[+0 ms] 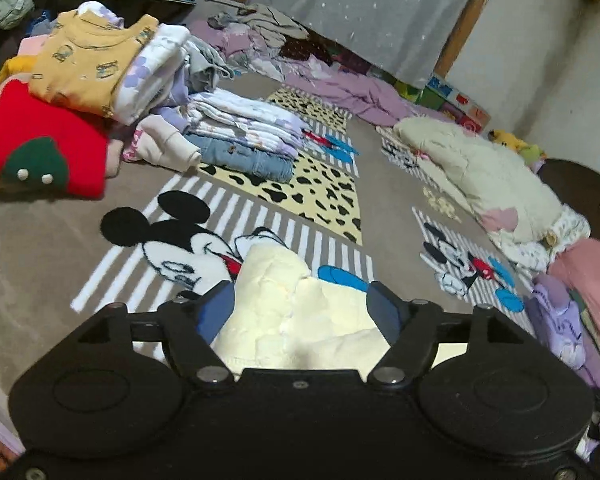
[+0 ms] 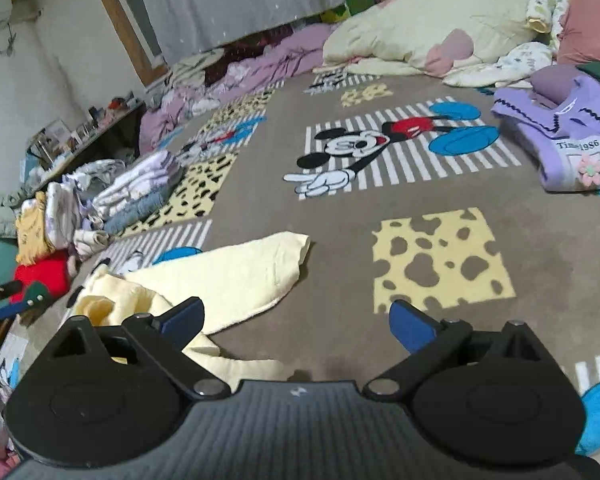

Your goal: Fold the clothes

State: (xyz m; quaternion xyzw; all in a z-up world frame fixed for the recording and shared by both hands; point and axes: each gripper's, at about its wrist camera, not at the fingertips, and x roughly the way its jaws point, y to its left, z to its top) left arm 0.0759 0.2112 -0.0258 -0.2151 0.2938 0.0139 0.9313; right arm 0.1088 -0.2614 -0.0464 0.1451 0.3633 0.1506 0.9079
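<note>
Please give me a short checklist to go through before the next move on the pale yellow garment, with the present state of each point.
1. Garment lies on the carpet, within reach of both grippers: ok.
2. Garment is flat and smooth: not ok; the part near the left gripper is bunched.
3. Left jaws free of cloth: cannot tell; they stand apart with cloth between them, contact unclear.
4. Right gripper empty: ok; jaws wide, only carpet between them, the garment under its left finger.
5. Bare carpet beside the garment for the fold: ok on the right gripper's side.
6. Folded stacks are away from the garment: ok.
</note>
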